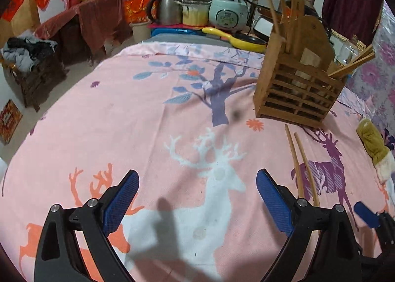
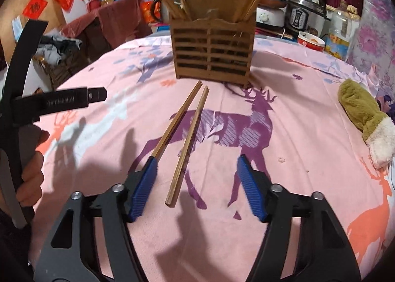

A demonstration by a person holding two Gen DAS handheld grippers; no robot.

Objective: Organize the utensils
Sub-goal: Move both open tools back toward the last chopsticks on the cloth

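Two wooden chopsticks (image 2: 187, 139) lie side by side on the pink deer-print cloth (image 2: 296, 134), pointing toward a slatted wooden holder (image 2: 212, 55) that has several chopsticks standing in it. My right gripper (image 2: 196, 171) is open just above their near ends, one chopstick between its blue pads, the other running under the left pad (image 2: 144, 188). My left gripper (image 1: 196, 188) is open and empty over the cloth, left of the same chopsticks (image 1: 300, 166). The holder (image 1: 296, 89) stands to its far right.
An olive and white mitten (image 2: 367, 119) lies at the right edge of the table. Past the far edge stand a yellow pan (image 1: 237, 39), kettle (image 1: 165, 8), rice cooker (image 1: 228, 11), pressure cooker (image 2: 305, 14) and a bowl (image 2: 311, 41). The left gripper's body (image 2: 49, 102) shows at left.
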